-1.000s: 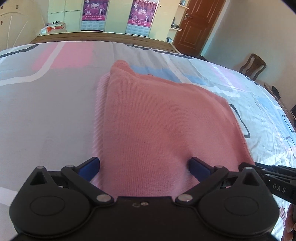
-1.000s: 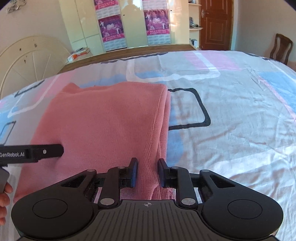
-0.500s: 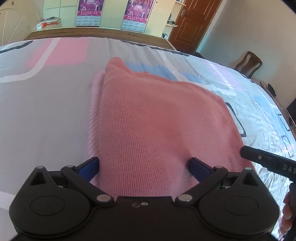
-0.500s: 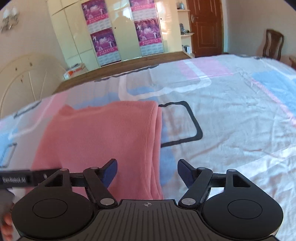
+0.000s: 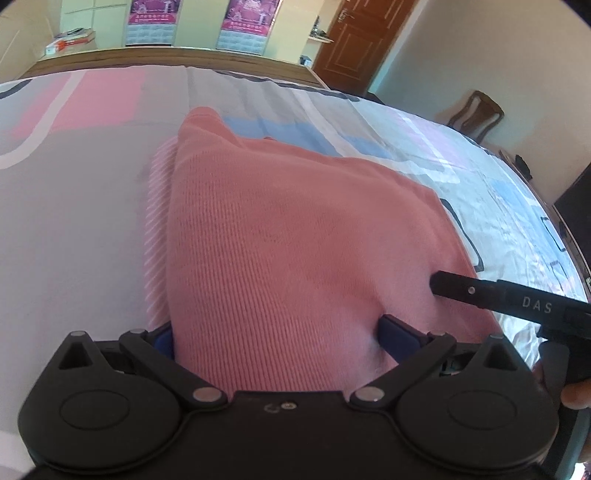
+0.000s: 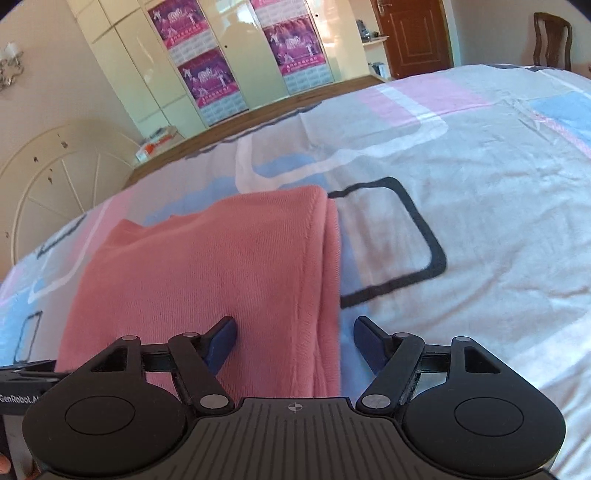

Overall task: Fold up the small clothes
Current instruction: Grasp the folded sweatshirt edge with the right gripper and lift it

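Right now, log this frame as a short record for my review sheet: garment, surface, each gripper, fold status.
garment: pink knit garment, folded into a rough rectangle, layered edge on its right side
surface: patterned bedsheet, garment lying flat on it
left gripper: jaws wide, straddling the garment's near left part, pads not pressing
right gripper: jaws closing, garment's right edge between them, pads not pressing on it
fold status: garment lies folded, nothing lifted
background: wooden door, chair
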Tool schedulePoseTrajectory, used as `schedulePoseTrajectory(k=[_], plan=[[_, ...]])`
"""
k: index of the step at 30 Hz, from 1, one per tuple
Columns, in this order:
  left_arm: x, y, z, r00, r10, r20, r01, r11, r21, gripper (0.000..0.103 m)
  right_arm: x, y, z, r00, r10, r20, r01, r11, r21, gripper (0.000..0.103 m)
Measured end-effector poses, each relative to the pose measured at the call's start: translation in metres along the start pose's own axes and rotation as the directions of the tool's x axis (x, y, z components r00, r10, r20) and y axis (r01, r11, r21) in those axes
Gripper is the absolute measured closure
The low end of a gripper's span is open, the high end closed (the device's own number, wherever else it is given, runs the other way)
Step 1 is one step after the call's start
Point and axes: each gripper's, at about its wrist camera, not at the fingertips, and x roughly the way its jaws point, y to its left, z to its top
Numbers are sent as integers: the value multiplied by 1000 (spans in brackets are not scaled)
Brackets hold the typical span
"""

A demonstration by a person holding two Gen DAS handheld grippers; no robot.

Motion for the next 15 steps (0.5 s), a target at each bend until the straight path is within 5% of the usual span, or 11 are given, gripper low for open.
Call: schedulePoseTrajectory(k=[3,10,12,15], plan=[[0,3,1,1000,-26,5,26,1000,-12,5,2,3,0,999,46,-26,-46,999,16,73],[-12,-8,2,999,-27,40,25,999,33,37,4,13,2,998,38,-41,-37,999,19,81],[-20,-8,4,998,-25,56,23,999,24,54,0,18,3,998,63,-29,-62,997,44,81],[-30,-8,6,997,-42,71,41,999,18,64,-10,25,6,994,112,-11,-111,991,69,82]])
